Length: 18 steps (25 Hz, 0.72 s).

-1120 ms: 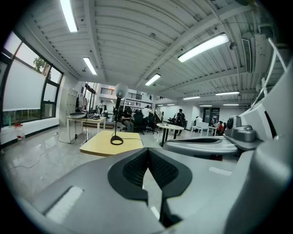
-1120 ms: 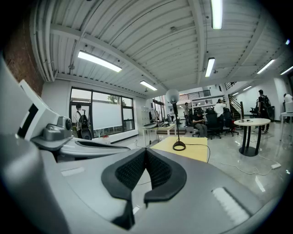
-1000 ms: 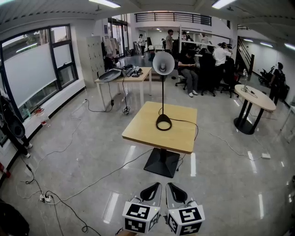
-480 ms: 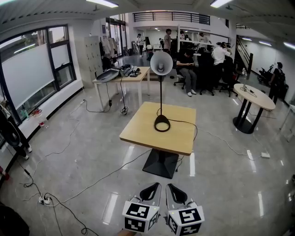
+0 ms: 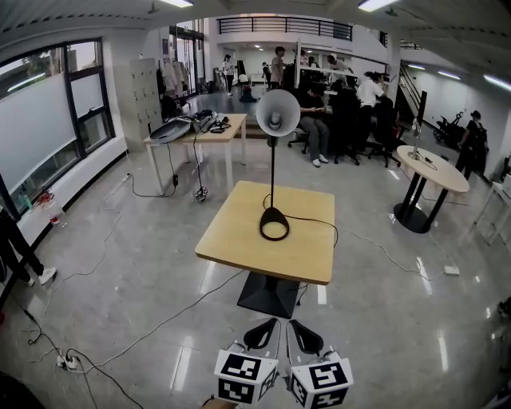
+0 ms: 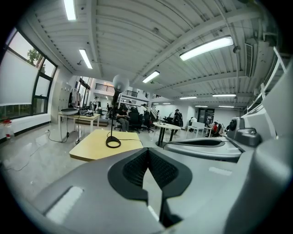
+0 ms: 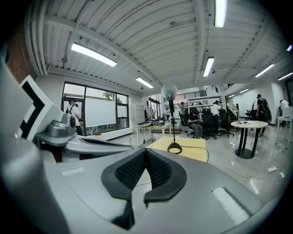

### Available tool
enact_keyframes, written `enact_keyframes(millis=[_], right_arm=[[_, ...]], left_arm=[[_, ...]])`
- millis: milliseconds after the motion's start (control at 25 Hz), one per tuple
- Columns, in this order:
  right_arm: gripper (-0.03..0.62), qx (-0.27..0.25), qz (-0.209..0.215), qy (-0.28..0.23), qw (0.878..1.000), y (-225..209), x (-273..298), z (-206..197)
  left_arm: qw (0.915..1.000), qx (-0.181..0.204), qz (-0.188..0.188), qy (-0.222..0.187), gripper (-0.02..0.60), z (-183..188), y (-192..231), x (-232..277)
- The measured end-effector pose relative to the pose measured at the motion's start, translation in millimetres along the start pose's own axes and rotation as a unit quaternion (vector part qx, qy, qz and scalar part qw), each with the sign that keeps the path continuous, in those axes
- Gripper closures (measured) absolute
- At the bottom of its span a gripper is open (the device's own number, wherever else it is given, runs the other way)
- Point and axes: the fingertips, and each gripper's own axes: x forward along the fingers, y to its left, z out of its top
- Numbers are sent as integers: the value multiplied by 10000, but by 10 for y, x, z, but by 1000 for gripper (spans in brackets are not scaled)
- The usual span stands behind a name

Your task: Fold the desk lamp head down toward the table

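Wooden table [image 5: 231, 244] stands well apart at twelve o'clock. Left gripper [image 5: 269, 326] and right gripper [image 5: 296, 326] are closed and empty. Likely the approach step; next, reach the upright lamp head [image 5: 277, 113].

Strip lights [image 5: 384, 4] are shining onto a glossy grey floor [image 5: 120, 307]; large windows [image 5: 44, 120] are lining the left wall [image 5: 89, 172]; people [image 5: 319, 120] are sitting beyond.

The desk lamp [image 5: 272, 172] stands on the table [image 5: 235, 236], well beyond the left hand-held gripper [image 5: 269, 326] and right hand-held gripper [image 5: 295, 326].
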Motion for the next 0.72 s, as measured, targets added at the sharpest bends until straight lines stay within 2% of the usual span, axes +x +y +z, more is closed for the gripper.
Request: enact_keyframes(millis=[120, 280, 520, 720], right_arm=[[589, 56, -125, 23, 9999, 102, 691, 409], [589, 35, -233, 65, 9997, 287, 1584, 714], [589, -70, -367, 160, 9992, 1078, 2592, 994], [589, -137, -448, 278, 9985, 2030, 3486, 1153]], left_arm=[[9999, -8, -109, 56, 571, 412, 661, 214], [9996, 42, -265, 55, 571, 723, 1505, 519], [9988, 67, -483, -15, 571, 989, 2737, 382], [9981, 18, -611, 57, 571, 1023, 3988, 63]])
